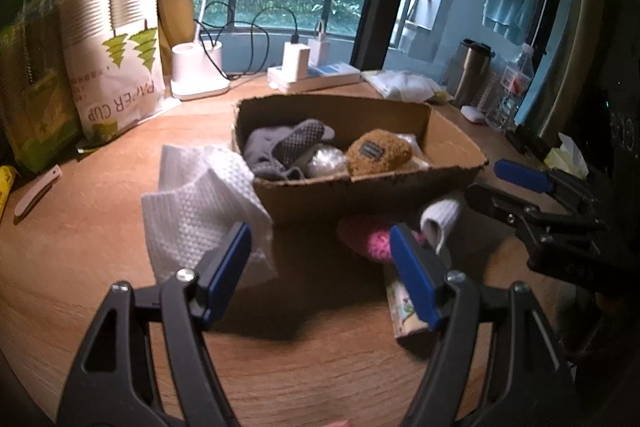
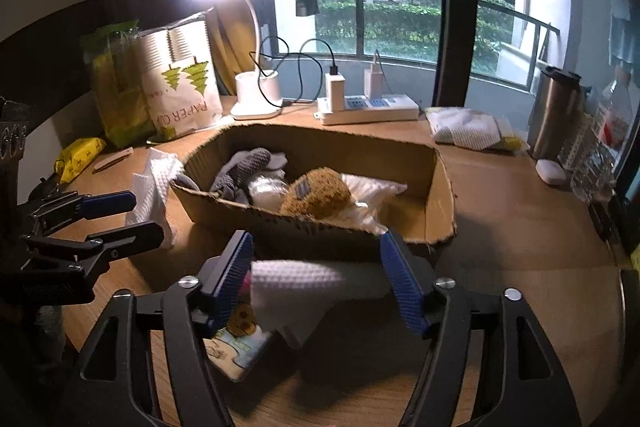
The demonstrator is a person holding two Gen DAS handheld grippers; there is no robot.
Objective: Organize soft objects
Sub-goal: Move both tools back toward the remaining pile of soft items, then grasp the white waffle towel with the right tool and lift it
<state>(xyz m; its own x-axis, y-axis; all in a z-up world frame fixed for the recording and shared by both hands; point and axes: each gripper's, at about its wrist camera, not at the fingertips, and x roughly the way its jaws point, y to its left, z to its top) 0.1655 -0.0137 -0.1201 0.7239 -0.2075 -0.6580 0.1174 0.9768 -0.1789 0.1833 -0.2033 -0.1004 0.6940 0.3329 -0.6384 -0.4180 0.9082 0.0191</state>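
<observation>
Risk, as I judge it, lies with the wide-open right gripper straddling the white knit sock, whose loose folds could slip or drag the pink knit beside it, while beyond sits the cardboard box holding the brown plush.

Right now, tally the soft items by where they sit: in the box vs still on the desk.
In the cardboard box: 4 (grey socks, clear wrapped bundle, brown plush, white cloth)
On the desk: 3 (white waffle towel, pink knit piece, white sock)
Total: 7
</observation>
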